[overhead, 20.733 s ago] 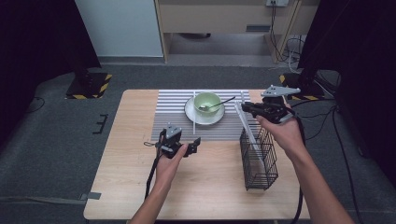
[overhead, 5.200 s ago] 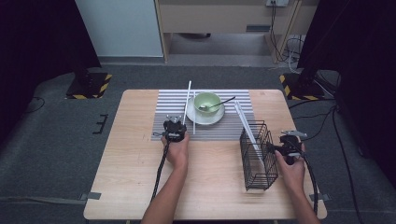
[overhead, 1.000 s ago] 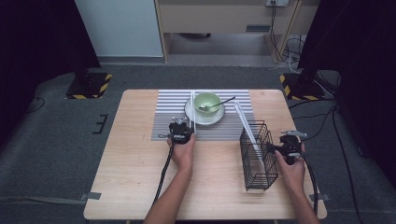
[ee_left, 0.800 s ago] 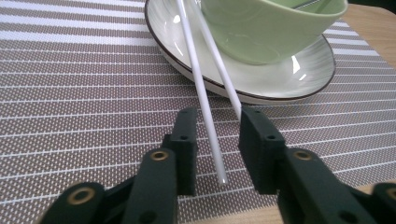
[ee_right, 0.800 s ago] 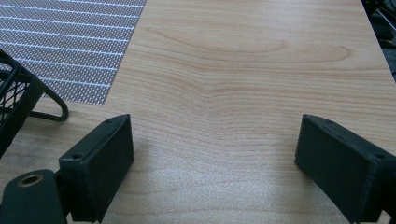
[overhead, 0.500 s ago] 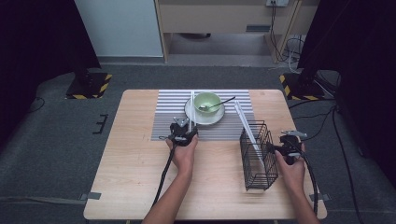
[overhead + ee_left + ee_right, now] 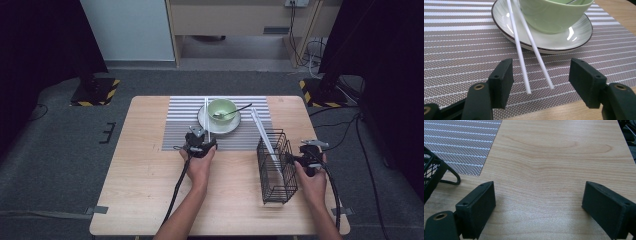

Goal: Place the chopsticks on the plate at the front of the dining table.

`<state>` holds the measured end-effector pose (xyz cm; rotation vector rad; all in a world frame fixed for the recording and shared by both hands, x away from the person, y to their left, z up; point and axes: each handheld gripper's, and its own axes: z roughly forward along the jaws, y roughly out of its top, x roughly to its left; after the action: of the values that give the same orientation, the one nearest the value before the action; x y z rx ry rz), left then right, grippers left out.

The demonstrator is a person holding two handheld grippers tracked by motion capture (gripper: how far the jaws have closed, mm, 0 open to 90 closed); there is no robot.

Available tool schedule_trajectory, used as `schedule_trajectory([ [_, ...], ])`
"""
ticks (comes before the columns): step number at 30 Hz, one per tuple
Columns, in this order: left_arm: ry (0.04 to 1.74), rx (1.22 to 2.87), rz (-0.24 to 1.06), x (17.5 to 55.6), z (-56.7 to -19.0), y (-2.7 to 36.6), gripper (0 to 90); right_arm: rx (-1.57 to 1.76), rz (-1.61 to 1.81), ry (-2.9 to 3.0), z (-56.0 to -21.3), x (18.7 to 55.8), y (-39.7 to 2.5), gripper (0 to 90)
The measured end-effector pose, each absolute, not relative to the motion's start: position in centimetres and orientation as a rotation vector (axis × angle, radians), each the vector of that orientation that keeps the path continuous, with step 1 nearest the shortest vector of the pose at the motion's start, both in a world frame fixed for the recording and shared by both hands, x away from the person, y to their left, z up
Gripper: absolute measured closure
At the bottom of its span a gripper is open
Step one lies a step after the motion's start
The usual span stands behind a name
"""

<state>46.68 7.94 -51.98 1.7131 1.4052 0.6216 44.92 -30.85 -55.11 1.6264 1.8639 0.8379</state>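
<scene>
In the high view, the left gripper (image 7: 201, 142) sits at the near edge of the striped mat (image 7: 180, 131), pointing toward a white plate (image 7: 218, 125) that carries a green bowl (image 7: 222, 108). A spoon (image 7: 234, 111) leans out of the bowl to the right. A thin white line runs up the mat just left of the plate: the chopsticks (image 7: 206, 111), seen here as one stroke. The right gripper (image 7: 306, 159) rests on the bare wood table (image 7: 140, 175) just right of a black wire basket (image 7: 276, 167), and a long white stick (image 7: 264, 136) leans in the basket with its top slanting out toward the mat.

The left gripper view separates that stroke into two chopsticks (image 7: 522, 53). Their far parts lie on the plate's (image 7: 541, 40) rim against the bowl (image 7: 554, 15); their near tips rest on the mat (image 7: 456, 50), between the gripper's (image 7: 541, 80) spread jaws. Neither jaw touches them.

The right gripper view shows the gripper's (image 7: 537, 205) jaws wide apart with nothing between them but wood grain. A corner of the basket (image 7: 434, 170) and its foot stand at the left, with the mat's (image 7: 466, 142) corner beyond.
</scene>
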Motion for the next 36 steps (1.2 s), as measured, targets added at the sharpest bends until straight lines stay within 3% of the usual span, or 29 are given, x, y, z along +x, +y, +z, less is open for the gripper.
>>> schedule_trajectory([
  [15, 1.371, 1.726, 0.648, 47.3, -52.9, 7.6, 32.5, 1.626, 0.838, 1.864, -55.1, 44.9, -30.9, 11.5],
  [36, 1.378, 1.751, 0.661, 47.8, -53.6, 7.8, 52.2, 1.627, 0.838, 1.864, -55.1, 44.9, -30.9, 11.5],
])
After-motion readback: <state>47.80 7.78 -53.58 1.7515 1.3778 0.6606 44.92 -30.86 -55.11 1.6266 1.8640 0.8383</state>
